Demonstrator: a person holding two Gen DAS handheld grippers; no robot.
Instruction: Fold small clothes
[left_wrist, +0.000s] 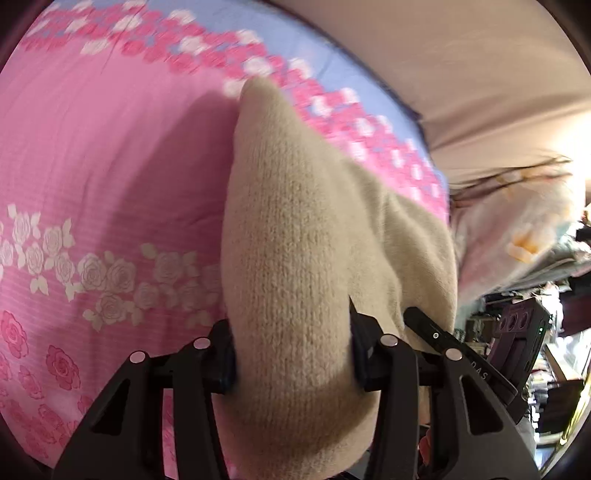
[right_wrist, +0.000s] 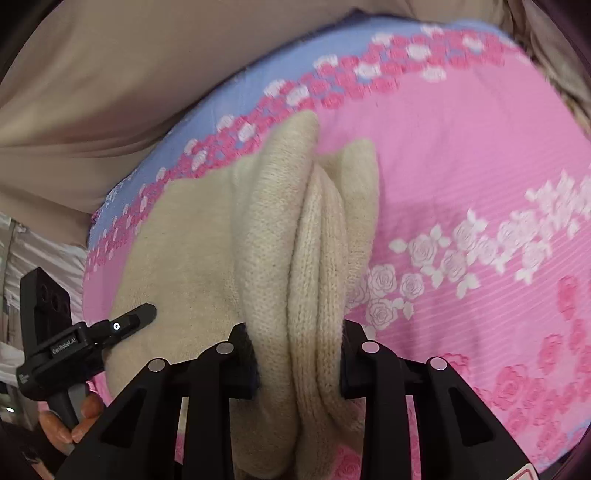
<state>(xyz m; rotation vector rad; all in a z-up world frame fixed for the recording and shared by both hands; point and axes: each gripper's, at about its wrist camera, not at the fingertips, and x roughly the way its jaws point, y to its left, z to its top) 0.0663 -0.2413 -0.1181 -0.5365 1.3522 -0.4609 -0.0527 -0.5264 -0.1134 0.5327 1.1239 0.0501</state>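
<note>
A beige knitted garment lies on a pink bedsheet with a rose print. My left gripper is shut on a thick fold of the knit, which bulges between and over its pads. In the right wrist view the same beige garment spreads to the left, and my right gripper is shut on several bunched layers of it. The left gripper shows at the lower left of that view, held by a hand. The right gripper's finger shows at the lower right of the left wrist view.
The sheet has a blue band with pink and white flowers along its far edge. A tan cloth lies beyond it. Piled fabrics and cluttered shelves stand to the right in the left wrist view.
</note>
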